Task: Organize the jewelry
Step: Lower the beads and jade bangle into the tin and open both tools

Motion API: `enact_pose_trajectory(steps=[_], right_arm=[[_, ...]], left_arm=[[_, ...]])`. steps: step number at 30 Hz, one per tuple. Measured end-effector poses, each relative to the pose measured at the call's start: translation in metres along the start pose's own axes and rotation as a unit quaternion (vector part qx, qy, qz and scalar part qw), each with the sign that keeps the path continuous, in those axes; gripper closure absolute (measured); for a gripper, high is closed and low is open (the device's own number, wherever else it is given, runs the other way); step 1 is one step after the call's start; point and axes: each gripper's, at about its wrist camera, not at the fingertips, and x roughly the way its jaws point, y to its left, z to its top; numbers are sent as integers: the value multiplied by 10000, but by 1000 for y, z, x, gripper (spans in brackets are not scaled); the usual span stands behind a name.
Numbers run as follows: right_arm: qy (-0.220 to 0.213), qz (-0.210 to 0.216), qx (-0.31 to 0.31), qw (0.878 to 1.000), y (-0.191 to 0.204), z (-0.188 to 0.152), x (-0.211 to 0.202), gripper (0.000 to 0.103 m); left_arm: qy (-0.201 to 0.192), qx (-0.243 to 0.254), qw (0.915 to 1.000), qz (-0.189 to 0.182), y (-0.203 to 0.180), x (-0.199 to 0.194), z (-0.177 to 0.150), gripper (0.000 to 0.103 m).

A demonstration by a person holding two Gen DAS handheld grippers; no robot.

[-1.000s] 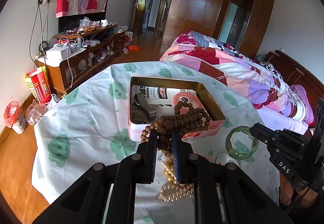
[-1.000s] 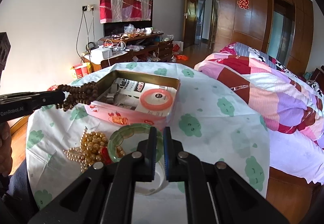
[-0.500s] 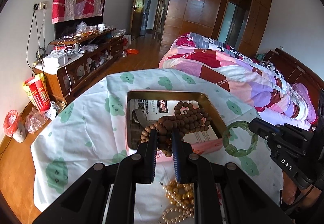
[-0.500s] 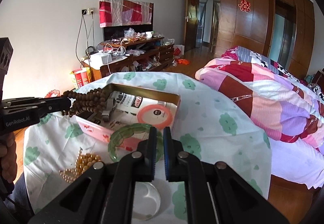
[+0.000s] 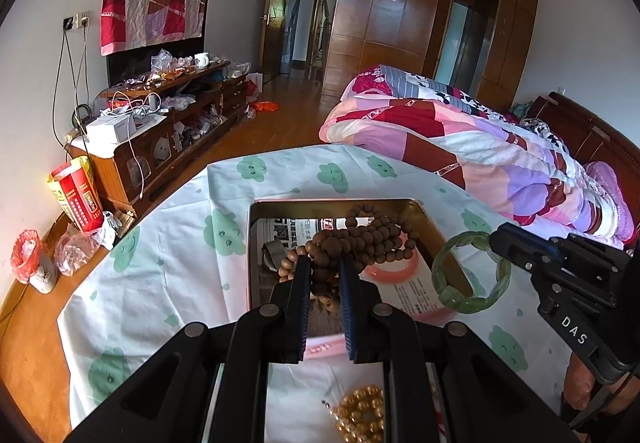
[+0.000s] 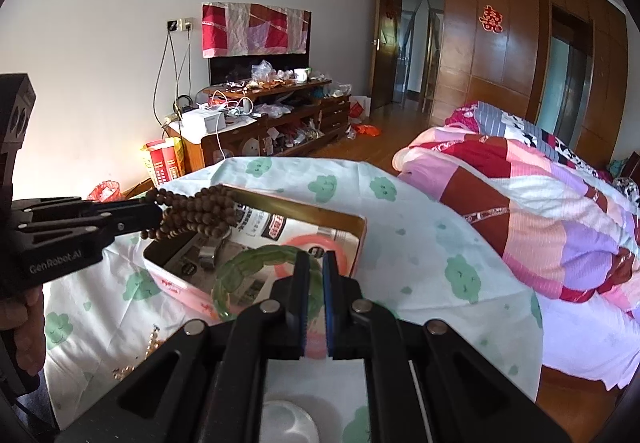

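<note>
My left gripper [image 5: 323,263] is shut on a brown wooden bead necklace [image 5: 360,239] and holds it above the open pink tin box [image 5: 332,205]; the beads also show in the right wrist view [image 6: 196,209]. My right gripper [image 6: 314,263] is shut on a green jade bangle [image 6: 248,275], held over the box's near right edge; the bangle also shows in the left wrist view [image 5: 472,271]. A pink bangle [image 5: 404,271] and a grey item lie inside the box.
A gold pearl necklace [image 5: 362,417] lies on the white, green-patterned tablecloth [image 5: 160,263] in front of the box. A clear round item [image 6: 288,421] lies below my right gripper. A bed with a patchwork quilt [image 5: 480,151] stands to the right, a cluttered cabinet [image 5: 160,131] to the left.
Both grippers have risen and moved forward over the box, carrying the beads and the green bangle. The pearl necklace has stayed on the cloth and slid toward the bottom of the views.
</note>
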Motion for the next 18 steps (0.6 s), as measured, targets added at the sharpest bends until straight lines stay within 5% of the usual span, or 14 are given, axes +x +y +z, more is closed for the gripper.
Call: enact_pose_trajectory(steps=[18], right_arm=[[80,-4,-26,10000,-4,18,34,95]], left_arm=[[214,112,9995,180,6,36,10,89]])
